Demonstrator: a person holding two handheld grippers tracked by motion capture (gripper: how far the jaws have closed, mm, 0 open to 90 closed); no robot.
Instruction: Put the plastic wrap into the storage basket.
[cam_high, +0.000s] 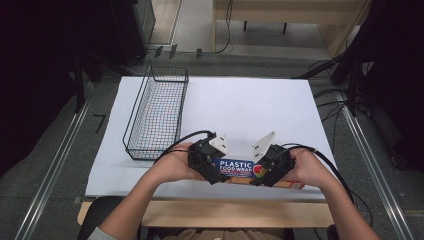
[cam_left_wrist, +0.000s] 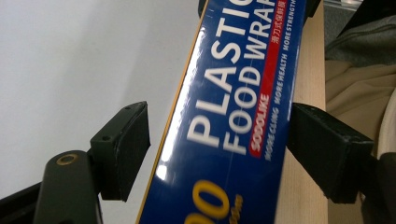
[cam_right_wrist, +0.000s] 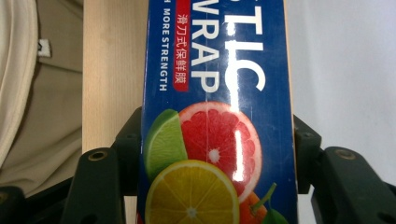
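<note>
Blue plastic-wrap box (cam_high: 235, 167) held by right gripper (cam_high: 267, 172); left gripper (cam_high: 207, 162) open.

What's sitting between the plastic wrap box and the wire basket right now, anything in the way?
Nothing visible. The plastic wrap box is at the table's near edge, the wire basket off to its left and farther back, with bare white tabletop between them.

The white worktop (cam_high: 250, 105) lies open ahead of and between the tools, giving broad room forward and to the right. On the left, the wire basket (cam_high: 157, 112) stands upright, blocking passage along that edge.
</note>
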